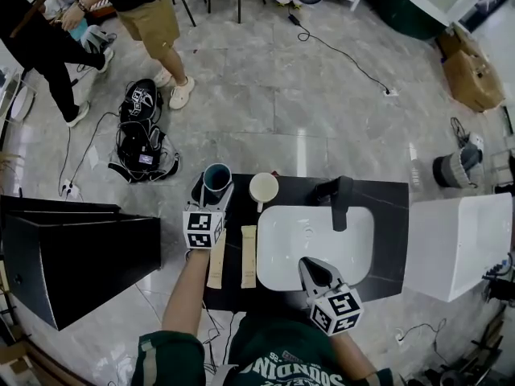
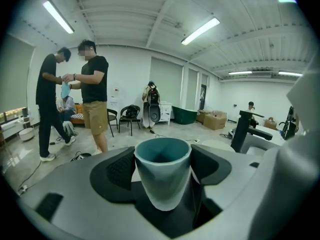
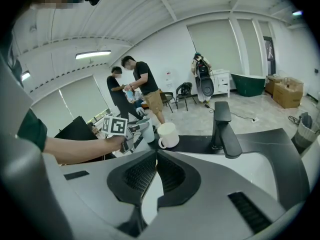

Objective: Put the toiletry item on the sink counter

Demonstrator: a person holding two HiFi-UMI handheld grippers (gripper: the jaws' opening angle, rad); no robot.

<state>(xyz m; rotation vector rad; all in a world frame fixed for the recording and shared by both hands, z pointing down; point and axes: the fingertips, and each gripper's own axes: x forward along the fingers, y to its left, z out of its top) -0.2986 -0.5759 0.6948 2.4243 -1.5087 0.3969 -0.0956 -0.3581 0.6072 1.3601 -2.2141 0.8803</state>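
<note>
A teal cup stands at the back left corner of the black sink counter, and my left gripper is shut on it. In the left gripper view the cup fills the gap between both pads. A white mug stands just right of it. Two flat beige packets lie on the counter left of the white basin. My right gripper hovers over the basin's front edge, shut and empty, jaws touching at the tips. The black faucet rises behind the basin.
A black cabinet stands left of the counter and a white unit to its right. Bags and cables lie on the floor beyond the counter. Two people stand at the far left.
</note>
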